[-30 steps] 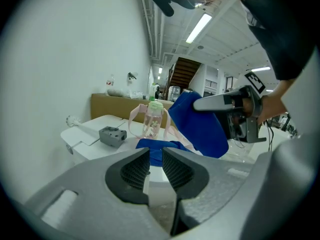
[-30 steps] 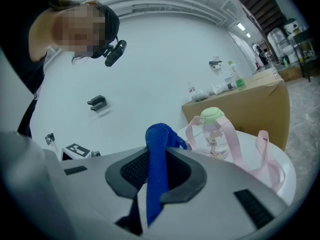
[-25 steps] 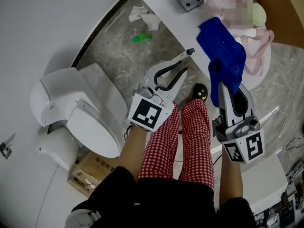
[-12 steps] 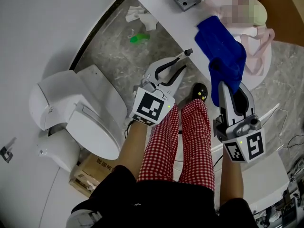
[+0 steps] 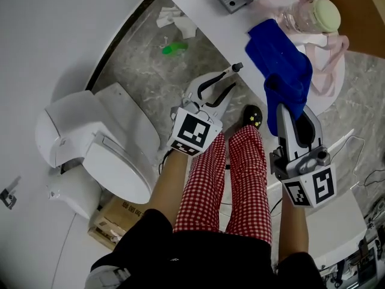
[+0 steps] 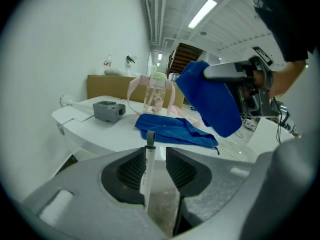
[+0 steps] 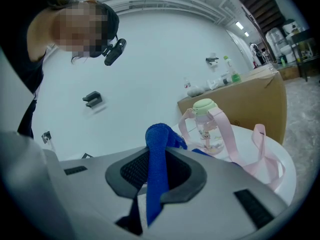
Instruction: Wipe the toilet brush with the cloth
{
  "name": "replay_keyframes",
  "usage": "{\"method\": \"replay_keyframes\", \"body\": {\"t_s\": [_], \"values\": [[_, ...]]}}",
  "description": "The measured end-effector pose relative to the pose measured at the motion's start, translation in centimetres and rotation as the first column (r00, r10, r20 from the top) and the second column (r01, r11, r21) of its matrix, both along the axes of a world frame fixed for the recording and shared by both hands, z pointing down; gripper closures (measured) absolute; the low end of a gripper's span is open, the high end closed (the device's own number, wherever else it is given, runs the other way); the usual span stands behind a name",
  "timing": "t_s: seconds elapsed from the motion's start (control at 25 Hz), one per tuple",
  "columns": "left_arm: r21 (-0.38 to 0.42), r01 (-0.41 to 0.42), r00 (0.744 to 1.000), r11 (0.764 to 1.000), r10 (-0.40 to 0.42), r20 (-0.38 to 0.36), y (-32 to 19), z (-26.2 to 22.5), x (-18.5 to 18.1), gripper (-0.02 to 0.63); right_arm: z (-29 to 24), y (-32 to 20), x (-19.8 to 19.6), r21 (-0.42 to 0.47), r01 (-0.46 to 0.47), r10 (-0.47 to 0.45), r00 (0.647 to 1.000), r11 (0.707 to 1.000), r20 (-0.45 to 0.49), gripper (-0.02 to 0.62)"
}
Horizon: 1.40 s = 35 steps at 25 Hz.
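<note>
Bunched blue cloth (image 5: 283, 71) near white, grey-tipped toilet brush (image 6: 146, 170) handle.

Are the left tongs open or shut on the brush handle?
Open, just been opening: the left gripper view shows the brush handle between the left tongs, gap on its right.

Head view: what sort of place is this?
Probably a mock bathroom in a workshop or lab: a white toilet stands on a marbled floor, yet the left gripper view shows a bare industrial ceiling with strip lights.
</note>
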<state>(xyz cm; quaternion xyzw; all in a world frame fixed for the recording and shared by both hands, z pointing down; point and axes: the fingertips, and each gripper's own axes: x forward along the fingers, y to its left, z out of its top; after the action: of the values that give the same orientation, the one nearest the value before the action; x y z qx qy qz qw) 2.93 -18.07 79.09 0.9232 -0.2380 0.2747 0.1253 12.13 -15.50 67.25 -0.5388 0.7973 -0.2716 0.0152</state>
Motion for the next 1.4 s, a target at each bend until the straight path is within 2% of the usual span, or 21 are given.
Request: {"method": "replay_keyframes", "body": {"t_s": [0.52, 1.4], "values": [[-0.013, 0.010, 1.000, 1.000, -0.009, 0.022, -1.0, 2.6, 0.6, 0.485, 0.8, -0.1, 0.2, -0.016, 0.005, -0.005, 1.000, 1.000, 0.006, 0.532], [-0.052, 0.059, 0.998, 0.997, -0.060, -0.019, -1.6, 4.7, 1.7, 0.485, 1.5, 0.0, 1.0, -0.037, -0.010, 0.010, 1.000, 0.999, -0.009, 0.532]]}}
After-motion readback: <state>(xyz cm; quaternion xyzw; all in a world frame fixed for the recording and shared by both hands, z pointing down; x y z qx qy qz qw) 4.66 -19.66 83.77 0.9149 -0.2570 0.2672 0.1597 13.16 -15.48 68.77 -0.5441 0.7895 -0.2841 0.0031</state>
